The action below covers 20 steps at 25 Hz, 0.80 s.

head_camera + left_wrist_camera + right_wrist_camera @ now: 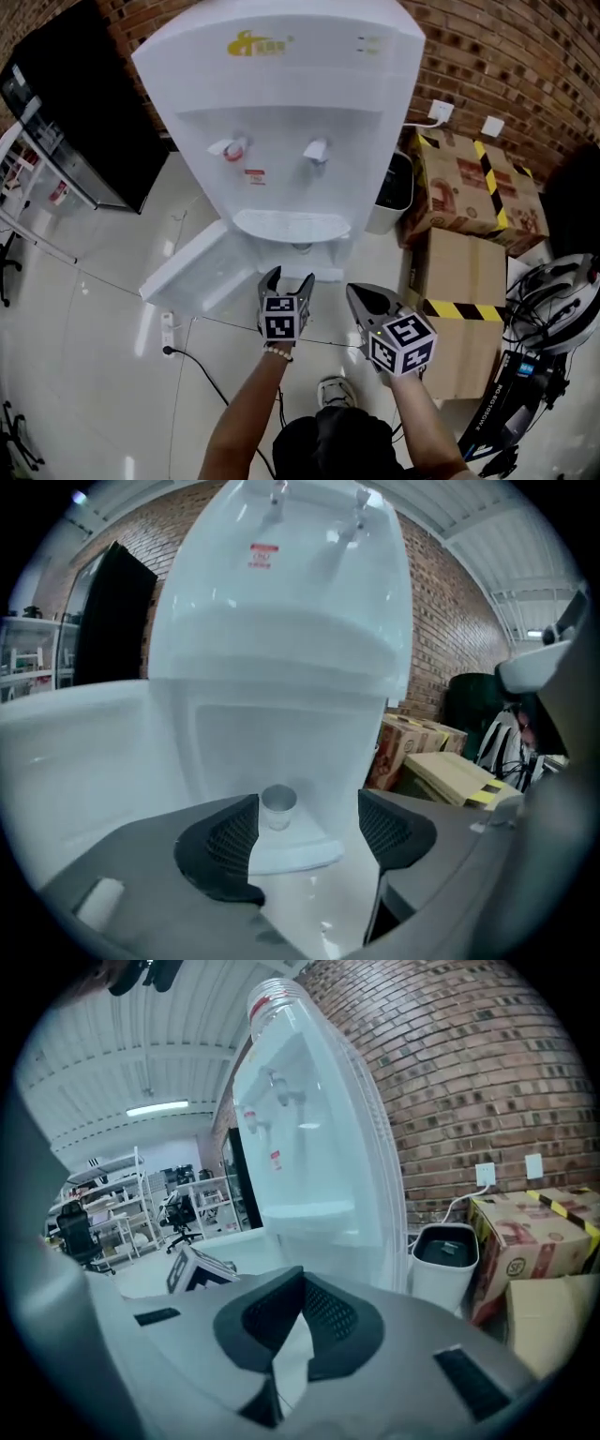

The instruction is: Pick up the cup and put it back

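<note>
**A:** Where's the cup? I can't find it looking down from overhead.

**B:** From up there the tall white water dispenser (281, 112) hides it under its drip ledge. Look along the left gripper (309, 829) instead. A small silvery cup (277, 806) stands upright on a white shelf (292, 853) in the dispenser's lower compartment, at twelve o'clock and well apart from the jaws.

**A:** So it isn't held?

**B:** No. The left jaws stand wide apart with nothing touching their pads. The cup only shows in the gap, close to the left pad's edge. The right gripper (298, 1321) has its fingers drawn together at the tips, with nothing between them.

**A:** What's the white panel at ten o'clock of the left gripper?

**B:** It looks like the dispenser's open white door (187, 267), though its far edge is hard to tell from the pale floor. At two o'clock sit brown cardboard boxes (469, 183) with yellow-and-black tape. The round rim of the right gripper view cuts them off.
</note>
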Tool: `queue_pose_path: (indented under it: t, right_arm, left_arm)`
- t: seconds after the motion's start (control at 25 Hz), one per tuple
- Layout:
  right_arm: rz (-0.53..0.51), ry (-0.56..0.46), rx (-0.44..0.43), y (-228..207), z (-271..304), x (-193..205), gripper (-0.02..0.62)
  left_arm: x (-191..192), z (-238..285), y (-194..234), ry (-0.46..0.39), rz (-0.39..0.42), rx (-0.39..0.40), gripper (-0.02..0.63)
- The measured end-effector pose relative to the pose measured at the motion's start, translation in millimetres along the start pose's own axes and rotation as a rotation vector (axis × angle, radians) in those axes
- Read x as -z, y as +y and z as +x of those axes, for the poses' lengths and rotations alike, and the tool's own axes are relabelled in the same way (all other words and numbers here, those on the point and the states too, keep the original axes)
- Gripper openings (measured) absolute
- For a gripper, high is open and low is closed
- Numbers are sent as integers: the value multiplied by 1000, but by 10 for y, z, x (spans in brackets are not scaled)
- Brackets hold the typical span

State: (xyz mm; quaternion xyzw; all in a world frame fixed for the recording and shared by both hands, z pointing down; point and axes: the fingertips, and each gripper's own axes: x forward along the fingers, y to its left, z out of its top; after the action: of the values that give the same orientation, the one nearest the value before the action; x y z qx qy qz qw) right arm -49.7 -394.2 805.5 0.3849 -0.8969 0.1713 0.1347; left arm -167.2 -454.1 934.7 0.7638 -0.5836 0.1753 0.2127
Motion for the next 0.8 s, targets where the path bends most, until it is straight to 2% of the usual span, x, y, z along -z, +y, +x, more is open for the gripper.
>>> queue_pose_path:
  t: [0.36,0.8]
  right_arm:
    - [26,26,11,-336,411,277,11]
    - [49,2,4,-418,420,225,11]
  left_arm:
    - [309,1253,340,47,45,-63,387]
    - [487,1801,479,99,58,-117,420]
